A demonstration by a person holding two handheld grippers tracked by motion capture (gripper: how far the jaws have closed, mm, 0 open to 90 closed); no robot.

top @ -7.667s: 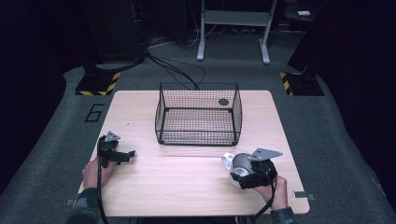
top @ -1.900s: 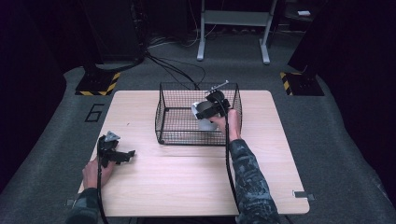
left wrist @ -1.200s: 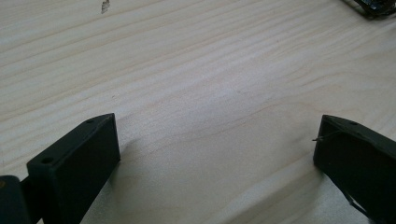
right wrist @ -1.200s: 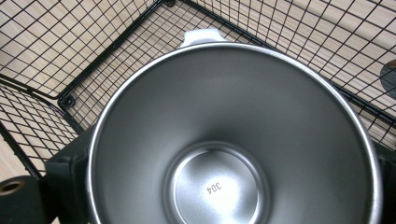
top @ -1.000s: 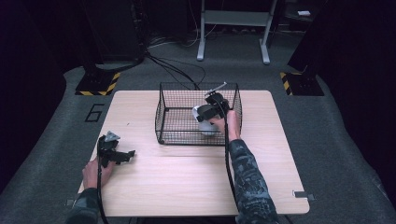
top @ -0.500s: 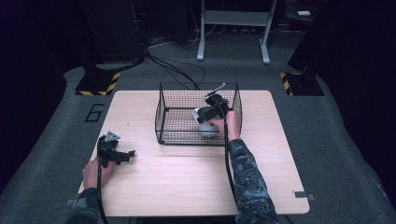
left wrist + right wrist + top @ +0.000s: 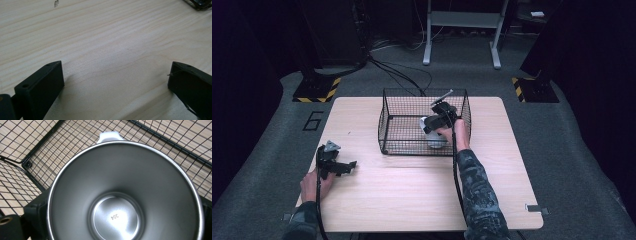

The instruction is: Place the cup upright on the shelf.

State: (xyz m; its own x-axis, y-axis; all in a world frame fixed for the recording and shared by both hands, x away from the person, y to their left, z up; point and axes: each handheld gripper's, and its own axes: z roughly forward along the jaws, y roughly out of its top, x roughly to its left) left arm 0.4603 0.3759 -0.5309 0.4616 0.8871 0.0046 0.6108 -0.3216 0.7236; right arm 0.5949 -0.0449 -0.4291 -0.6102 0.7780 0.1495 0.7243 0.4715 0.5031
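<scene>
wooden table (image 7: 412, 190), right gripper (image 7: 435, 123) clasping steel cup (image 7: 120, 195) inside wire basket (image 7: 402, 107)

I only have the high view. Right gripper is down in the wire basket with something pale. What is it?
Observer: A steel cup, seen from its open top in the right gripper view, with "304" stamped on its floor.
Operator: Is the right gripper actually gripping it?
Observer: The right gripper has one black jaw pressed against each side of the cup's wall, so it looks shut on it.
Operator: Anything inside the cup?
Observer: No, bare metal down to the floor; a white handle tab sticks out past the far rim.
Operator: Left gripper state?
Observer: The left gripper has its jaws wide apart over bare wooden table, nothing between them.
</scene>
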